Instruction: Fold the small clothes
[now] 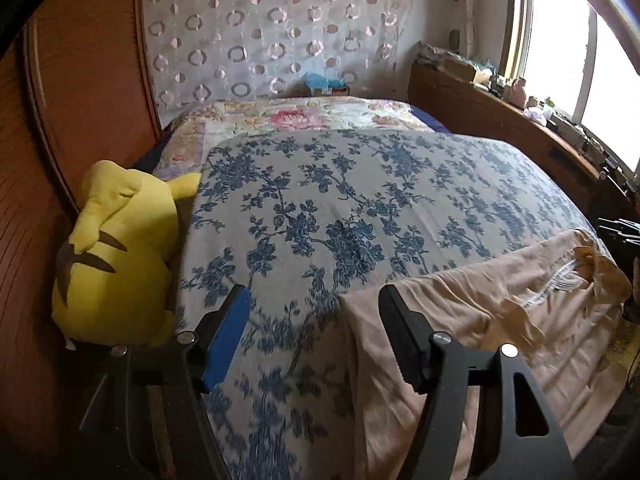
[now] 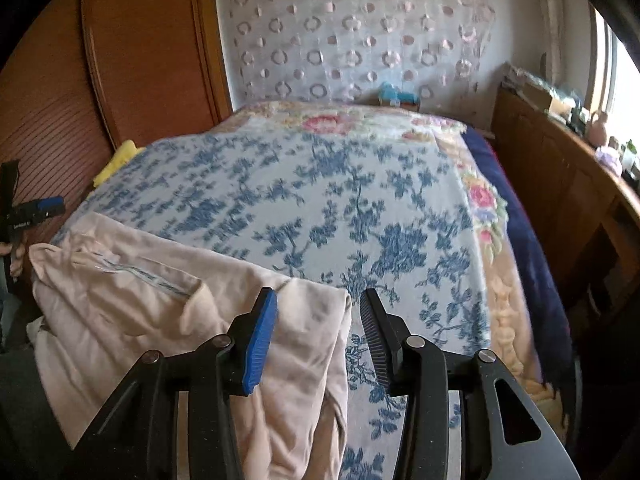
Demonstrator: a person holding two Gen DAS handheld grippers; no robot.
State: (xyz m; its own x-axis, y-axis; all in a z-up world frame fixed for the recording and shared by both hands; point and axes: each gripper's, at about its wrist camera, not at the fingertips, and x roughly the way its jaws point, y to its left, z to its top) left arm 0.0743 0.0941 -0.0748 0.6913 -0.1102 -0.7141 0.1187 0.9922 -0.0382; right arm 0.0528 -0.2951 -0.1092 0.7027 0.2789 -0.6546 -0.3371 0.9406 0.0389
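A pale peach garment (image 1: 492, 320) lies crumpled over the near edge of the bed, on a white cover with blue flowers (image 1: 320, 208). It also shows in the right wrist view (image 2: 160, 312), with a zipper or trim line near its top. My left gripper (image 1: 314, 300) is open and empty, above the cover, just left of the garment's left edge. My right gripper (image 2: 318, 304) is open and empty, its jaws astride the garment's right edge without touching it. The left gripper also shows at the far left of the right wrist view (image 2: 36, 212).
A yellow plush toy (image 1: 116, 256) lies at the bed's left side against a wooden wardrobe (image 1: 80, 80). A wooden cabinet (image 1: 500, 120) with clutter stands under the window at right. A floral quilt (image 2: 484, 200) and a dark blue sheet (image 2: 528, 248) line the bed's right edge.
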